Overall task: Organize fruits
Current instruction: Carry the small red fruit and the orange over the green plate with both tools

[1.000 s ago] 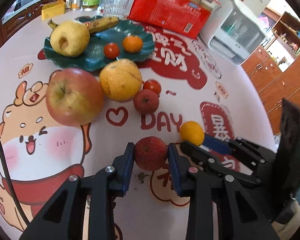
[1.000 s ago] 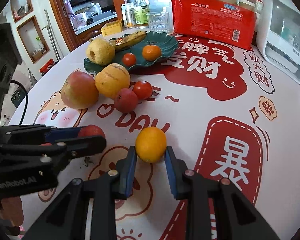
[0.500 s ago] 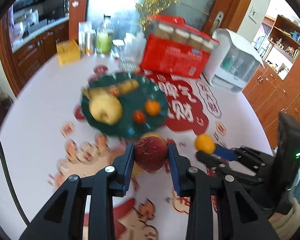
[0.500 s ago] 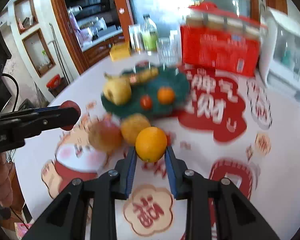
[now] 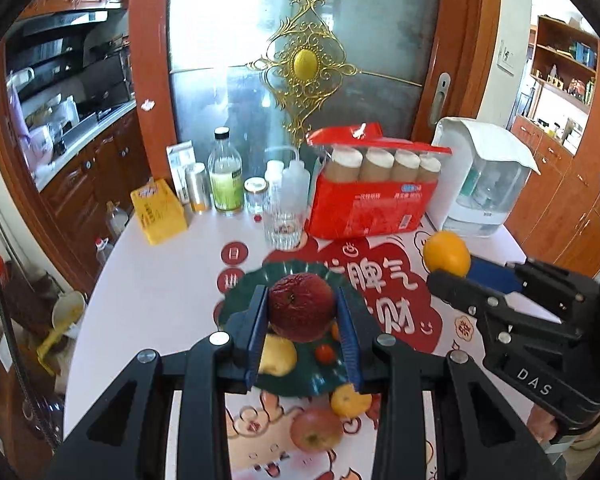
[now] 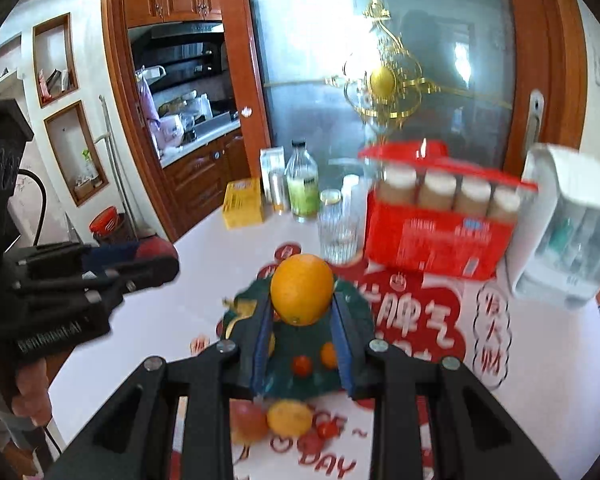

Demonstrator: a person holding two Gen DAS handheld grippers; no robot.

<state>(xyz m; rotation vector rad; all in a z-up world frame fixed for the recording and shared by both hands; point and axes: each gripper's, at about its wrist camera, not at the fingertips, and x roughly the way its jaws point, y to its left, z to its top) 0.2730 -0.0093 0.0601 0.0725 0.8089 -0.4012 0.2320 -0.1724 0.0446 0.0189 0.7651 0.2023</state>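
Note:
My left gripper (image 5: 302, 312) is shut on a wrinkled red apple (image 5: 300, 306) and holds it high above the dark green plate (image 5: 236, 304). My right gripper (image 6: 302, 308) is shut on an orange (image 6: 302, 288), also raised above the plate (image 6: 356, 308). The plate holds a yellow pear (image 5: 278, 356), a cherry tomato (image 5: 325, 354) and a small orange (image 6: 329, 355). Below it on the table lie a large red-yellow apple (image 5: 316, 428), a yellow fruit (image 5: 350, 400) and small red fruits (image 6: 316, 436). The right gripper with the orange (image 5: 446, 254) shows at the right of the left view.
At the table's far side stand a red pack of paper cups (image 5: 374, 204), a white dispenser (image 5: 488, 184), a glass (image 5: 282, 226), bottles (image 5: 225, 176) and a yellow box (image 5: 158, 210). The table (image 5: 152, 292) carries a red-and-white printed cloth.
Both grippers have lifted their fruits off the table and risen, tilting the views up toward the door. The plate now lies beneath both grippers.

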